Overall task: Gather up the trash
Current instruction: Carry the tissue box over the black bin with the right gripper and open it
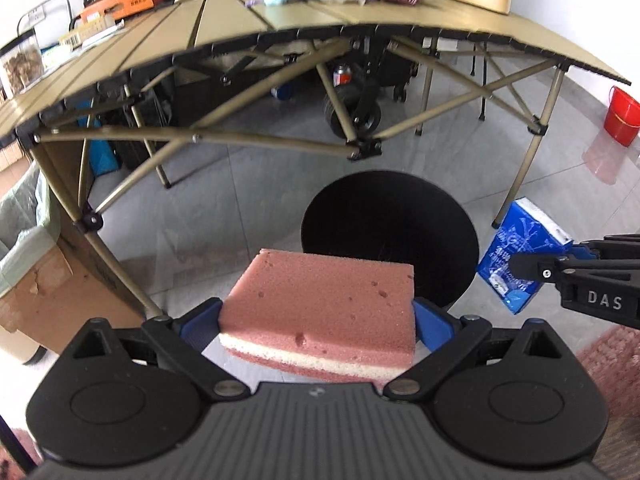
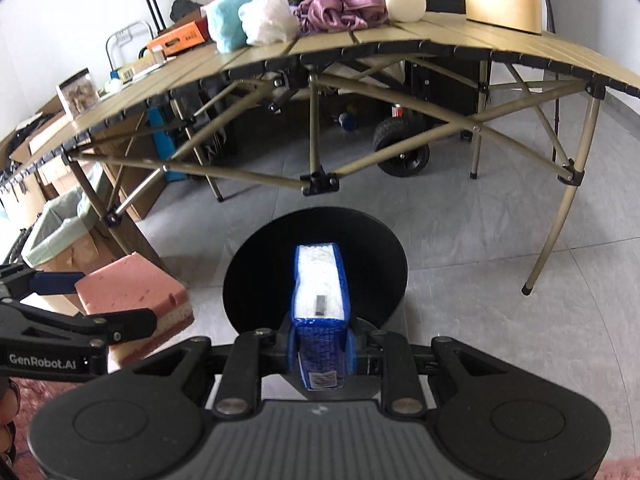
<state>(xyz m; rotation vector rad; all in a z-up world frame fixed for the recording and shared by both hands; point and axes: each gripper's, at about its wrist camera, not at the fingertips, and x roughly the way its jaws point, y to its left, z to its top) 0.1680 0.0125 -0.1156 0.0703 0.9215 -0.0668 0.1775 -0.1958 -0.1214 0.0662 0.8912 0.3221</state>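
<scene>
Two handheld grippers above a black bin on a grey tiled floor, in front of a tan folding table. The left gripper [image 1: 318,316] was clamped on a pink sponge [image 1: 320,304], its blue pads [image 1: 430,326] pressed against the two short sides; the sponge showed a pale middle layer between two pink layers and lay roughly level, its far edge overlapping the near rim of the black bin [image 1: 390,236] as seen from the left wrist. The right gripper [image 2: 320,344] was closed on a blue tissue packet [image 2: 320,312], which stood on its narrow edge between the fingers, its white top face turned toward the camera; in the right wrist view the packet sat directly over the dark opening of the bin. From the left wrist the same packet appeared tilted, just beside the bin's right rim and clear of the floor. Both items were held in the air, neither touching the bin. The folding table [image 2: 440,40] stood beyond the bin and carried a light blue bundle [image 2: 228,24], a white bundle [image 2: 268,18], purple cloth [image 2: 340,8] and a cream ball [image 2: 404,2]. A red bucket [image 1: 622,116] stood on the floor at the far right, and a lined cardboard box [image 2: 68,236] stood to the left of the bin.
</scene>
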